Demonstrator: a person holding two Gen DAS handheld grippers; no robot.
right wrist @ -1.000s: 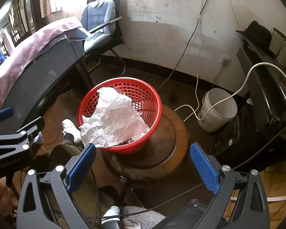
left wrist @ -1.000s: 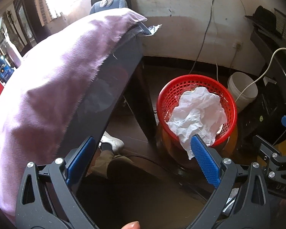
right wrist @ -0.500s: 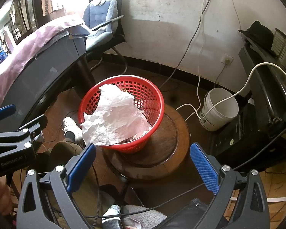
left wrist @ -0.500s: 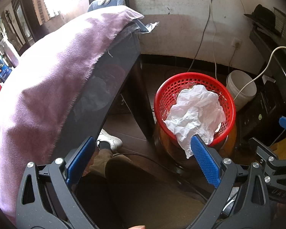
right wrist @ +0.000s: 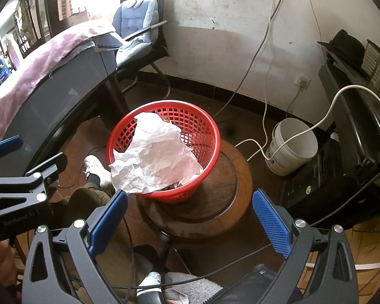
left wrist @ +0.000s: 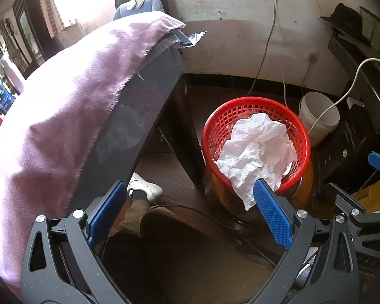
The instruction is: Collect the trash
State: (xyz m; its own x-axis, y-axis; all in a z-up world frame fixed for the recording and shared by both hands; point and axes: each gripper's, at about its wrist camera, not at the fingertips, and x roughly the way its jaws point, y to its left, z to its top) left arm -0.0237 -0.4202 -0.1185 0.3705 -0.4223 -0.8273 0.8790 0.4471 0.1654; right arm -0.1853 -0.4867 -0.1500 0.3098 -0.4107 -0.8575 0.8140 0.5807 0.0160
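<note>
A red mesh basket [right wrist: 205,131] [left wrist: 301,131] stands on a round wooden stool [right wrist: 230,197]. A large crumpled sheet of white paper [right wrist: 157,159] [left wrist: 258,154] lies in it and hangs over the near rim. My left gripper [left wrist: 190,202] is open and empty, above the person's knee, left of the basket. My right gripper [right wrist: 190,210] is open and empty too, held above the near edge of the stool. In the right wrist view the left gripper [right wrist: 20,167] shows at the left edge.
A dark desk under a purple cloth [left wrist: 71,106] rises at the left, its leg [left wrist: 187,141] close to the basket. A white bucket [right wrist: 291,147] with a white cable stands right of the stool. A blue-cushioned chair [right wrist: 136,25] is behind. The person's white shoe [right wrist: 96,167] rests on the floor.
Both grippers have drawn back and up a little from the basket, which sits slightly higher in both views. The paper has not moved. Both stay open.
</note>
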